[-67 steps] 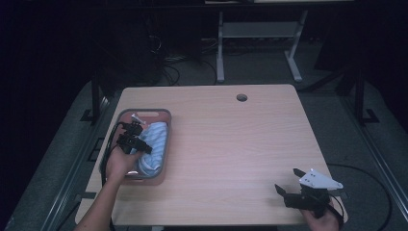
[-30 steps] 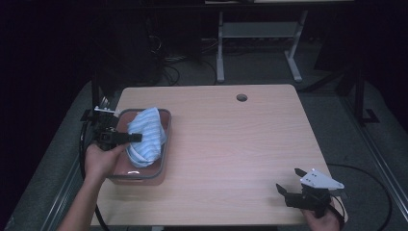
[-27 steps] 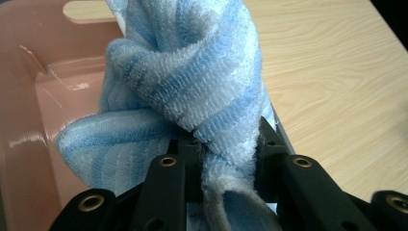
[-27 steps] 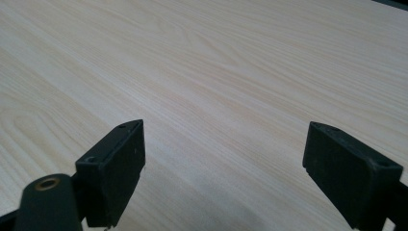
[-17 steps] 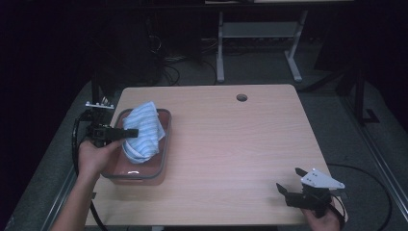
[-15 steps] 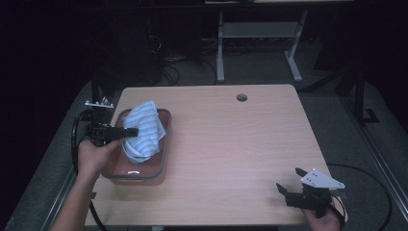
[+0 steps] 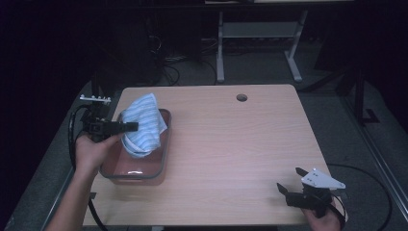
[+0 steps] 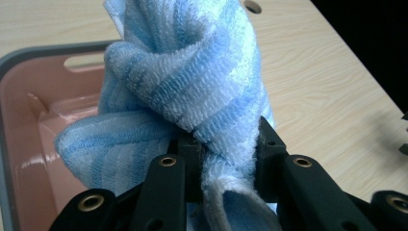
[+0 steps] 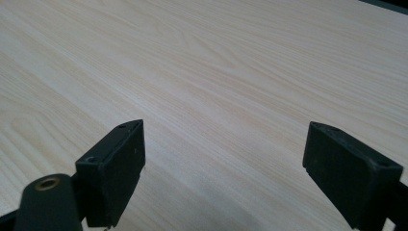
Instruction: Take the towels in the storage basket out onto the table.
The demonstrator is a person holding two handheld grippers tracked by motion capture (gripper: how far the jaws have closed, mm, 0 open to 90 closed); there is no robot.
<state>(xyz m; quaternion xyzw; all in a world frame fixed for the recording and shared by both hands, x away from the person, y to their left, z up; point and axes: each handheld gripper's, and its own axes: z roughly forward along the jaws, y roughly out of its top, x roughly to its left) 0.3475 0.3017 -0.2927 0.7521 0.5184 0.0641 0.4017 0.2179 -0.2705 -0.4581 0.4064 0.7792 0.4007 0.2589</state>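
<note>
Blue striped cloth (image 8: 192, 96) is pinched in the left hand-held gripper (image 8: 223, 159); the right hand-held gripper (image 9: 223, 159) gapes wide.

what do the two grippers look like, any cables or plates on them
Both are black with two blocky jaws on screw-jointed links. The left gripper trails a black cable. The right gripper carries a grey three-cornered plate and trails a black cable too. Forearms are bare, no sleeves.
</note>
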